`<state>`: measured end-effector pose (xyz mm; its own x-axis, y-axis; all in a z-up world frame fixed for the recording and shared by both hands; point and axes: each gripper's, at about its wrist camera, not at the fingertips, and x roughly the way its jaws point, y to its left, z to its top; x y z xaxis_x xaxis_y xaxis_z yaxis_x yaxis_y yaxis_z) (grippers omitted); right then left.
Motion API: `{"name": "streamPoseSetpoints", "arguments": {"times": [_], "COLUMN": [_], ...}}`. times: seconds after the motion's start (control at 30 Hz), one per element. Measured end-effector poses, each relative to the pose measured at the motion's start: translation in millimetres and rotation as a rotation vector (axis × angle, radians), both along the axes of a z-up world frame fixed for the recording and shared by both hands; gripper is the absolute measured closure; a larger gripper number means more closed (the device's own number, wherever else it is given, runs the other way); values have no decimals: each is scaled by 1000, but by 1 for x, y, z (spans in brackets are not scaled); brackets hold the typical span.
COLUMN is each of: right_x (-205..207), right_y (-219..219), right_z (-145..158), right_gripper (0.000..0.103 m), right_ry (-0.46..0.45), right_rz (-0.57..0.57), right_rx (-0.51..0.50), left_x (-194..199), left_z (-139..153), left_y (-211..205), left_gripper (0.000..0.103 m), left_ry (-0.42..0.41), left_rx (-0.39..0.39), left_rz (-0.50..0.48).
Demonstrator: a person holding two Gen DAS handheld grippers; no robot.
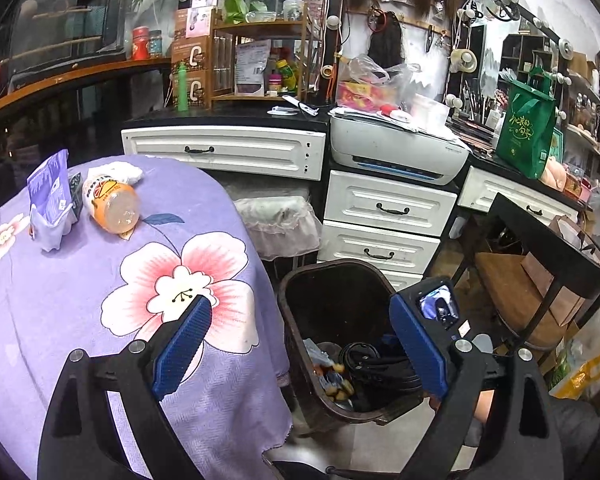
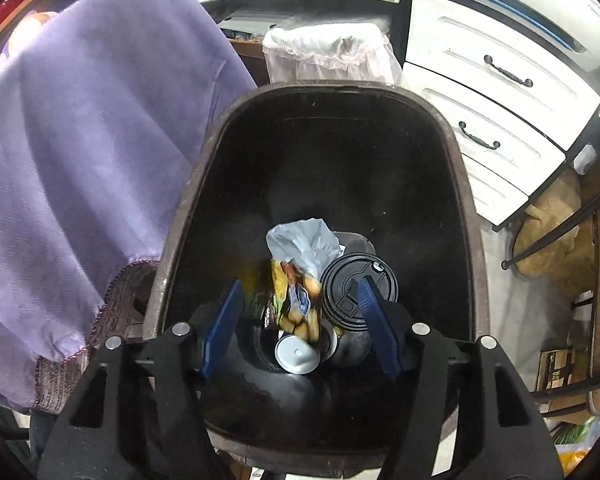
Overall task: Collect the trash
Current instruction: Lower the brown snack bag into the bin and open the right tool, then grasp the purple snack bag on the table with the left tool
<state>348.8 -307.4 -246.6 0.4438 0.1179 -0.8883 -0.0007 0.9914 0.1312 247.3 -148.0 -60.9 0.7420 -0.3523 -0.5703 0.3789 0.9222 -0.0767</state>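
A dark brown trash bin [image 1: 288,312] stands on the floor beside the table; its rim also shows in the right wrist view [image 2: 188,200]. Inside lie a black cup lid [image 2: 352,284], a snack wrapper [image 2: 296,308], a grey plastic bag [image 2: 304,240] and a white lid [image 2: 296,356]. My right gripper [image 2: 300,320] is open and empty above the bin's mouth. My left gripper [image 1: 300,340] is open and empty, between the table edge and the bin. On the table lie an orange bottle [image 1: 112,204], a purple packet [image 1: 50,192] and a white tissue [image 1: 120,172].
The table wears a purple flowered cloth [image 1: 100,320] that hangs down beside the bin [image 2: 80,140]. White drawers [image 1: 384,212], a printer [image 1: 396,148] and a second lined bin [image 1: 276,220] stand behind. A black stool [image 1: 540,264] is at the right.
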Motion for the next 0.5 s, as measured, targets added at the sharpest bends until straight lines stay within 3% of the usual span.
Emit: {"name": "streamPoseSetpoints", "arguments": {"times": [0.33, 0.5], "right_x": [-15, -23], "right_y": [-20, -20], "right_z": [66, 112], "right_gripper": [38, 35], "right_ry": [-134, -243], "right_rz": [-77, -92], "right_rx": [16, 55], "left_x": [-1, 2], "left_z": [3, 10], "left_y": [17, 40], "left_gripper": [8, 6], "left_ry": [-12, -18], "left_rx": [20, 32], "left_rz": [21, 51]}}
